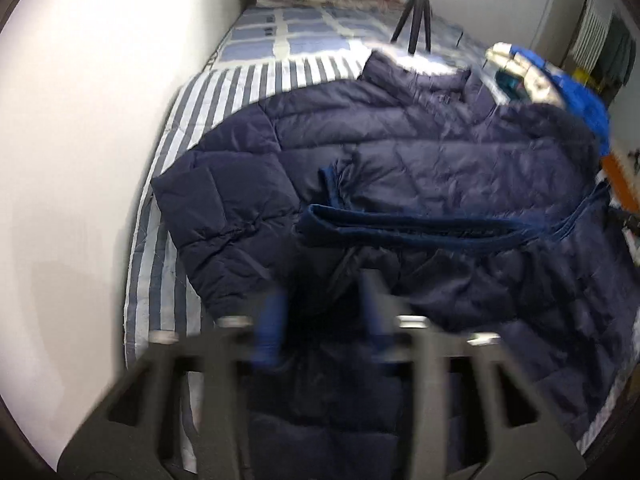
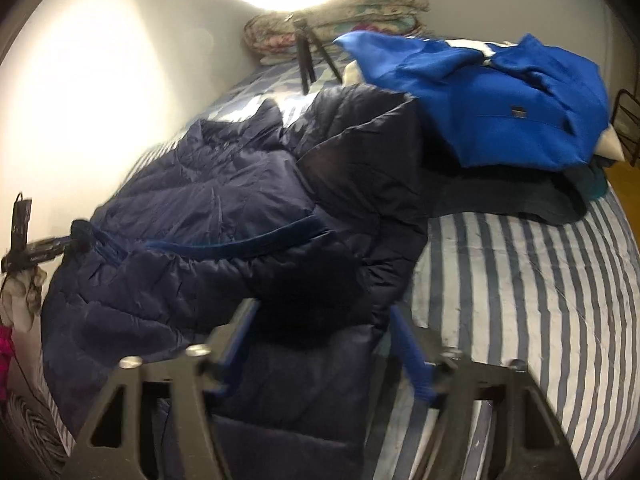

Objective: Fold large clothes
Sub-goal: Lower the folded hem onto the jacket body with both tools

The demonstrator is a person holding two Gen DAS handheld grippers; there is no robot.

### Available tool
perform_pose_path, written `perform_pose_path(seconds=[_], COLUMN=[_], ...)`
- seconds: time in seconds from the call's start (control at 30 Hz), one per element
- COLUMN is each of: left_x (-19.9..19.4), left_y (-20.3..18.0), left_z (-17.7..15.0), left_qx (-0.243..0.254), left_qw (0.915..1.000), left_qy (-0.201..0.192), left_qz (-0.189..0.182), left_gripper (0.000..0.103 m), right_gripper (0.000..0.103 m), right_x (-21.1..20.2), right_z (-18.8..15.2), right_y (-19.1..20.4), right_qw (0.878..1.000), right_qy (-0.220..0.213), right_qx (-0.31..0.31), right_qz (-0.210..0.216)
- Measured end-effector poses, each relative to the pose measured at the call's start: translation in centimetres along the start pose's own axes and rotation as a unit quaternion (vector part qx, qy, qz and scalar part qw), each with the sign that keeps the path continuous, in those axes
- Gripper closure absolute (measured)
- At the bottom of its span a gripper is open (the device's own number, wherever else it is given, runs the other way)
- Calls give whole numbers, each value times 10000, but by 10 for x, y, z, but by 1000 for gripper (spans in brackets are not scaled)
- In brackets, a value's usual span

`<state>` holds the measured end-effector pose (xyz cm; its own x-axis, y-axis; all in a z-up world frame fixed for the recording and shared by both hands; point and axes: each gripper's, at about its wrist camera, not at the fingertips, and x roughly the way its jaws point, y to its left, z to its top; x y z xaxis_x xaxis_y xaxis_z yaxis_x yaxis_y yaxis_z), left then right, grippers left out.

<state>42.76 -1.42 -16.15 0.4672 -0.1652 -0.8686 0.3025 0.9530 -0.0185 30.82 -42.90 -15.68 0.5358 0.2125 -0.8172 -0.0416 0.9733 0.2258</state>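
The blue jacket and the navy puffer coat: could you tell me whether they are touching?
Touching. The right wrist view shows the blue jacket overlapping the navy puffer coat's far shoulder, with no striped bedding visible between.

Two close, somewhat blurred wrist views along the bed [image 1: 240,80], sharing the navy jacket [image 1: 440,152].

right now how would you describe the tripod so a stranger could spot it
Start at the striped bed and look to its far end by the wall. The small black tripod stands there before the folded floral quilt, the only thin, hard, three-legged thing among soft fabrics.
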Motion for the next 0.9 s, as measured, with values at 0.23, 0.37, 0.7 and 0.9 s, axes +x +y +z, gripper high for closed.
perform_pose_path(seconds=[0.23, 0.37, 0.7, 0.9], left_x=[-4, -9, -16, -42], left_y=[1, 1, 1, 12], left_z=[-2, -2, -3, 2], left_qx=[-14, -1, -26, -102], left_qw=[9999, 9998, 9997, 9983], left_qy=[-135, -185, -248, -558], left_qz=[21, 18, 69, 105], left_gripper=[99, 99, 100, 100], right_gripper=[101, 97, 100, 103], right_x=[-14, -25, -1, -46], right_z=[-1, 0, 5, 14], right_y=[10, 11, 21, 36], right_qw=[9994, 9990, 9988, 9929], right_qy=[-145, -283, -34, -584], right_qx=[-258, -351, -344, -712], right_qz=[-200, -13, -338, -758])
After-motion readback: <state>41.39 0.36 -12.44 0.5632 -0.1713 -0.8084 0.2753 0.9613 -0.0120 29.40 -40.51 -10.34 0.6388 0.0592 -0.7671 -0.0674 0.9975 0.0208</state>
